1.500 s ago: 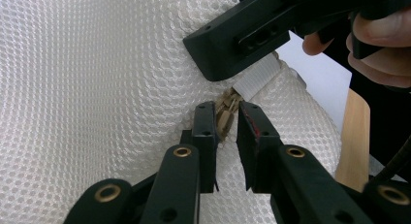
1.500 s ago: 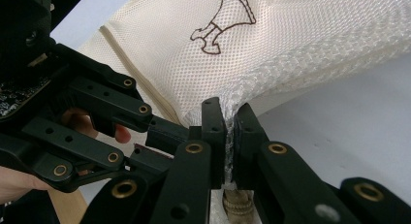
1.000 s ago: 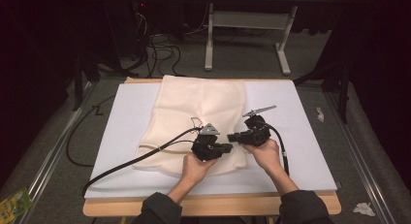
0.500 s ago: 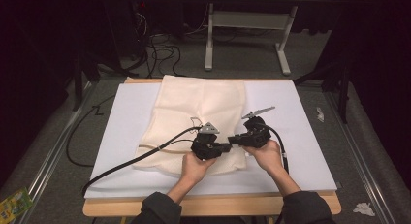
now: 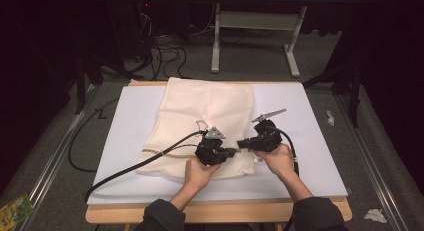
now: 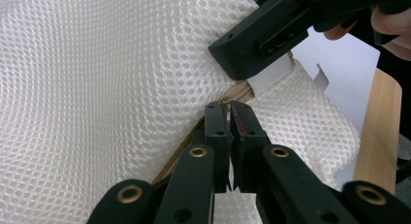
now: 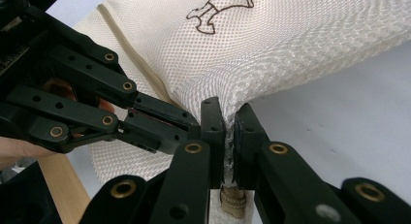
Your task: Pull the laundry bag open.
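A cream mesh bag (image 5: 200,111) lies spread on the white board (image 5: 310,141). Both grippers meet at its near right corner, tip to tip. My left gripper (image 5: 234,152) is shut on the bag's edge by the tan zipper seam (image 6: 194,132); its own view shows the jaws (image 6: 229,107) pressed together there. My right gripper (image 5: 241,144) is shut on a pinch of mesh (image 7: 229,112), with a brass zipper end (image 7: 231,202) showing below its jaws. In the left gripper view the right gripper (image 6: 252,54) holds a white tab at the bag's edge. The left gripper (image 7: 189,122) comes in from the left of the right gripper view.
The board rests on a wooden table whose front edge (image 5: 220,213) is nearest the person. A black cable (image 5: 130,168) trails from the left gripper off the board's left side. A metal frame (image 5: 250,21) and cables stand on the floor beyond.
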The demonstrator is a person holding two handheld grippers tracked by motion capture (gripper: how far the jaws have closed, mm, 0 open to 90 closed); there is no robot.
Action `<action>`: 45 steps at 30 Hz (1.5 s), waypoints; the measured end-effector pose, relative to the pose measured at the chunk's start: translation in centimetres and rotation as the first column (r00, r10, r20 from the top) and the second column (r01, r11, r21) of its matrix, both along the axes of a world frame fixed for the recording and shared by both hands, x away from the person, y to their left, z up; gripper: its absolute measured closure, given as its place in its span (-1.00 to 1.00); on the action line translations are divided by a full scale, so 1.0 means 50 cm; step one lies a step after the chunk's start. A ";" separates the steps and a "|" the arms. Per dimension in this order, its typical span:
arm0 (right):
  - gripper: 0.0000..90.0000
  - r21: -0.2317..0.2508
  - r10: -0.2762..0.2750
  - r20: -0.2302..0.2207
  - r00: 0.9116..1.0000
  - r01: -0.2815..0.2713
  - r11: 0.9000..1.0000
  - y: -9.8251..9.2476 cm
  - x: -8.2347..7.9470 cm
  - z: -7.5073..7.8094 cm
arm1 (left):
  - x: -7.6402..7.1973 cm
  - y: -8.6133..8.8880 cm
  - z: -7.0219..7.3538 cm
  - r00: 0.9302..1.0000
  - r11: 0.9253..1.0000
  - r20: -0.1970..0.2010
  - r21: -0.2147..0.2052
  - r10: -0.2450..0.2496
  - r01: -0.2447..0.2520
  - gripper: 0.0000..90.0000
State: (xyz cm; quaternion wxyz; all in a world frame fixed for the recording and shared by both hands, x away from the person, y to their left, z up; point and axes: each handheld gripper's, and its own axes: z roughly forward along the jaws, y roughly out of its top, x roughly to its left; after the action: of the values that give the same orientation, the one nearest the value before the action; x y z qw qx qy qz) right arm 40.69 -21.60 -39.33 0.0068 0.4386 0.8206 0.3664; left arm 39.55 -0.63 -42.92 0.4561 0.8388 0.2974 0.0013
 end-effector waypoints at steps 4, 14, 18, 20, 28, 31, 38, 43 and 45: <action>0.94 -0.007 0.006 0.011 1.000 -0.006 1.000 -0.004 -0.002 0.001 | -0.007 0.004 0.004 1.000 1.000 0.023 0.017 0.005 -0.005 0.94; 0.94 -0.011 0.004 0.026 1.000 -0.003 1.000 -0.008 -0.002 0.004 | -0.007 0.025 0.007 0.999 1.000 0.035 0.021 0.022 -0.023 0.94; 0.94 -0.021 0.001 0.033 0.999 0.000 1.000 -0.010 -0.001 0.003 | -0.008 0.033 0.007 0.999 0.999 0.039 0.028 0.030 -0.031 0.94; 0.94 -0.041 -0.012 0.039 0.999 0.014 0.999 -0.011 0.000 0.001 | -0.011 0.039 0.010 0.998 0.999 0.053 0.037 0.036 -0.038 0.93; 0.94 -0.062 -0.012 0.061 0.998 0.016 0.998 -0.010 0.000 -0.003 | -0.012 0.066 0.015 0.997 0.998 0.059 0.033 0.055 -0.057 0.93; 0.94 -0.077 -0.011 0.060 0.998 0.015 0.997 -0.008 0.001 -0.003 | -0.013 0.073 0.016 0.996 0.997 0.061 0.025 0.068 -0.069 0.94; 0.94 -0.092 -0.011 0.061 0.998 0.016 0.996 -0.002 0.004 -0.004 | -0.012 0.092 0.018 0.995 0.996 0.067 0.037 0.078 -0.080 0.94; 0.94 -0.088 -0.015 0.067 0.998 0.021 0.996 -0.006 0.005 -0.003 | -0.005 0.108 0.019 0.994 0.995 0.042 0.011 0.103 -0.103 0.94; 0.94 -0.090 -0.021 0.067 0.998 0.027 0.996 -0.011 0.004 -0.002 | -0.003 0.112 0.021 0.994 0.995 0.046 0.015 0.101 -0.102 0.94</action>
State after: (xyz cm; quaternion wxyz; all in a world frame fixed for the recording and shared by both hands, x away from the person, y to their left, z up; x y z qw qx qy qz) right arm 40.92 -22.14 -39.42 0.0582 0.4355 0.8303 0.3430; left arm 39.38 4.98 -41.85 0.4546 0.8263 0.3291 0.0463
